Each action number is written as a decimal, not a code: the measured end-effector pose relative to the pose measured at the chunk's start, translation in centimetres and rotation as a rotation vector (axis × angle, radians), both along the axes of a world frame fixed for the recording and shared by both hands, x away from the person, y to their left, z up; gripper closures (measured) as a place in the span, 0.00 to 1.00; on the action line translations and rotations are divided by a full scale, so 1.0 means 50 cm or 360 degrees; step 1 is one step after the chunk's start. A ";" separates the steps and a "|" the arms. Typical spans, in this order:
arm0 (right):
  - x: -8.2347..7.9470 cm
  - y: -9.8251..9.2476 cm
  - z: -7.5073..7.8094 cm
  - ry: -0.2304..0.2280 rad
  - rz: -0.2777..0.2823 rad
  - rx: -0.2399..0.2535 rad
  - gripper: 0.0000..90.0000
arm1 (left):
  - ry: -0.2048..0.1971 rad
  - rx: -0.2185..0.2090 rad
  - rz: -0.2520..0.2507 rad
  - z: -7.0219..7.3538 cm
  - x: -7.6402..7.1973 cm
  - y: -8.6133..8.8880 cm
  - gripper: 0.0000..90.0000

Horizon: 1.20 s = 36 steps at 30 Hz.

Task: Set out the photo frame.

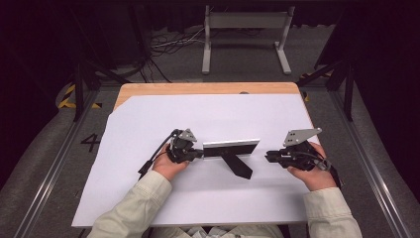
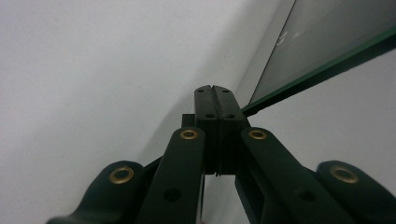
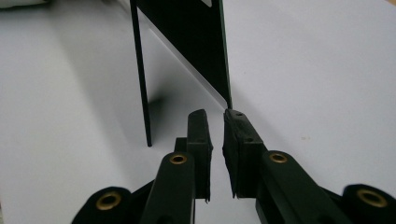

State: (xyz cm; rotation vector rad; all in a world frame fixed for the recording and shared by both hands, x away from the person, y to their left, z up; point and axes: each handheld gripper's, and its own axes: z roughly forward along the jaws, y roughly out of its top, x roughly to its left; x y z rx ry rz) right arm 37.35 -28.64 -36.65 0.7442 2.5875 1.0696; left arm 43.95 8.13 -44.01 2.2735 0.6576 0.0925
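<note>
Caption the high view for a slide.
Left gripper shut at the end of an upright black-backed picture frame on the white sheet; right gripper waits apart.

A laboratory recording station is presenting itself here. A wooden table (image 1: 208,88) under a white sheet (image 1: 148,163) is standing inside dark curtained surrounds. Floor rails (image 1: 49,168) are running along both sides, cables (image 1: 168,44) are lying loose at the far end beside a grey metal stand (image 1: 246,22), and hazard tape (image 1: 67,96) is marking the left floor.
</note>
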 end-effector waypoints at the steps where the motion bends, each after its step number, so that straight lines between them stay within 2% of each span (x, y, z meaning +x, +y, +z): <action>1: 0.000 0.000 0.000 -0.0001 0.0001 -0.0001 0.89 | 0.0000 -0.0002 0.0000 0.000 0.000 0.000 1.00; 5: 0.000 0.002 0.000 0.0002 0.0011 0.0000 0.89 | -0.0003 -0.0009 -0.0026 -0.001 -0.002 -0.004 1.00; 7: 0.000 0.003 0.000 0.0001 0.0014 0.0001 0.89 | -0.0028 0.0007 -0.0040 -0.002 -0.003 -0.007 1.00; 12: -0.002 0.003 0.003 -0.0003 0.0015 0.0005 0.89 | -0.0026 0.0003 -0.0050 -0.003 -0.002 -0.006 1.00; 17: -0.004 0.002 0.006 -0.0008 0.0020 0.0009 0.89 | -0.0021 0.0016 -0.0103 -0.002 -0.005 -0.007 1.00; 19: -0.006 0.002 0.010 -0.0007 0.0020 0.0013 0.89 | -0.0003 0.0026 -0.0133 0.000 -0.009 -0.009 1.00; 36: -0.019 0.004 0.028 0.0005 0.0026 -0.0011 0.87 | 0.0023 0.0122 -0.0404 0.011 -0.037 -0.027 1.00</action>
